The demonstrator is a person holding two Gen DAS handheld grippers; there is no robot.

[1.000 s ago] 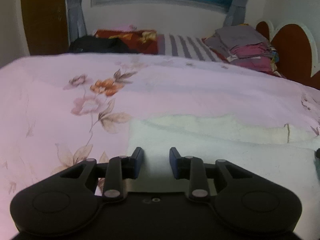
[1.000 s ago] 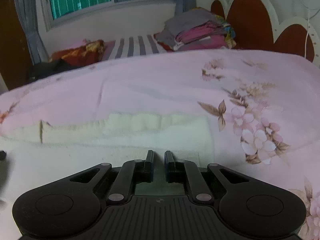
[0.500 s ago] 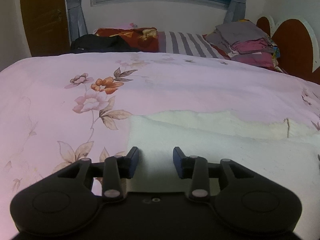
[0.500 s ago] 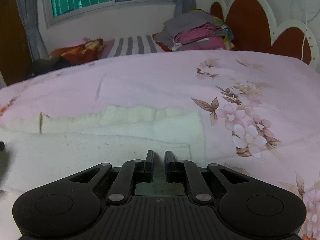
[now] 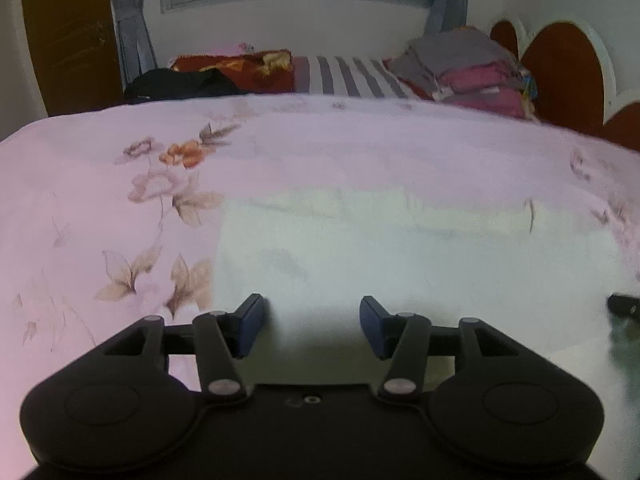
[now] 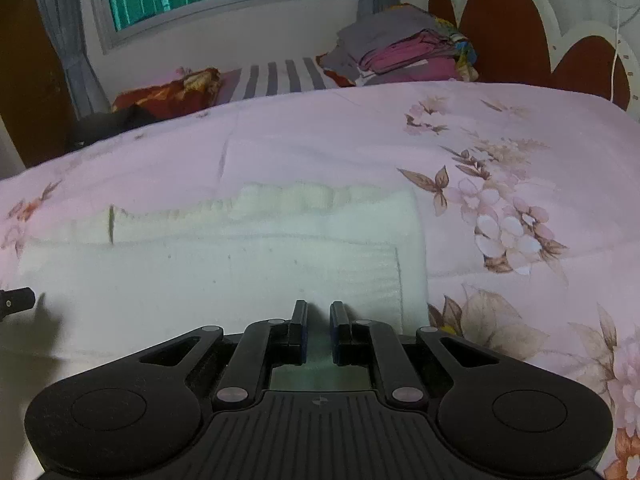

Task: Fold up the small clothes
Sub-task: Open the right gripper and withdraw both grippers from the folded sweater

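Observation:
A white garment (image 5: 400, 264) lies flat on the pink floral bedspread (image 5: 100, 200), with a ribbed cream edge along its far side. My left gripper (image 5: 311, 304) hovers over its near left part; its jaws are opening, and no cloth is pinched between the blue pads (image 5: 250, 322). My right gripper (image 6: 318, 306) sits over the white garment (image 6: 200, 276) near its right end. Its jaws are nearly together, and a small ridge of cloth shows at the tips. Each view catches the other gripper's dark tip at its edge.
Beyond the bedspread lie a striped pillow (image 5: 352, 76), a red patterned blanket (image 5: 240, 68), a dark bundle (image 5: 180, 82) and a stack of folded clothes (image 6: 408, 48). A brown scalloped headboard (image 6: 508, 28) stands at the right, and a window with grey curtains is behind.
The left gripper's jaws have spread well apart, and the view over the garment has shifted slightly. The right gripper's jaws look the same, and it has drifted a little along the garment.

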